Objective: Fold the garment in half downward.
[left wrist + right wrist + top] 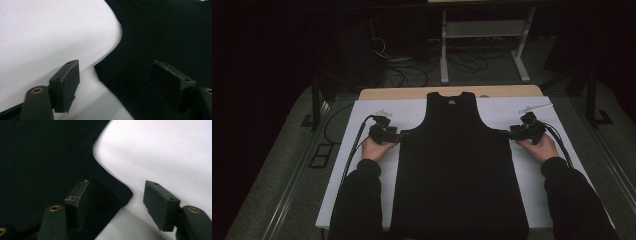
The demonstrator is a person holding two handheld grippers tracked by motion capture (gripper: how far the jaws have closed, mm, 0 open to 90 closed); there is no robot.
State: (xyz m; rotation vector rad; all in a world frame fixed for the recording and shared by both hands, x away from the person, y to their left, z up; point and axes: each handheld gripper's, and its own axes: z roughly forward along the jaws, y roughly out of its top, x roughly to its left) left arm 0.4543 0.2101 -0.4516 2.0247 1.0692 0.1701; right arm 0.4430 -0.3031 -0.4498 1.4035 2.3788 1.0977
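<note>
Dark room, cables on the floor, a white frame (pixel 482 30) standing beyond the table. From the high view: white sheet (pixel 362 130) over a wooden table (pixel 412 93), black sleeveless top (pixel 457 165) spread flat down the middle, neck toward the far edge. Left gripper (pixel 398 135) at the top's left underarm corner, left hand (pixel 376 148) behind it; right gripper (pixel 510 134) at the right underarm corner, right hand (pixel 539 146) behind it.

From the left gripper view: jaws spread wide, nothing pinched. One pad (pixel 66 83) over bare white sheet (pixel 45 32), the other over black top (pixel 162 37); underarm corner of the cloth between the two.

From the right gripper view: jaws likewise wide apart, nothing gripped. One pad (pixel 77 197) above the black top (pixel 37 157), the other over white sheet (pixel 170 150); hemmed underarm corner between them.
</note>
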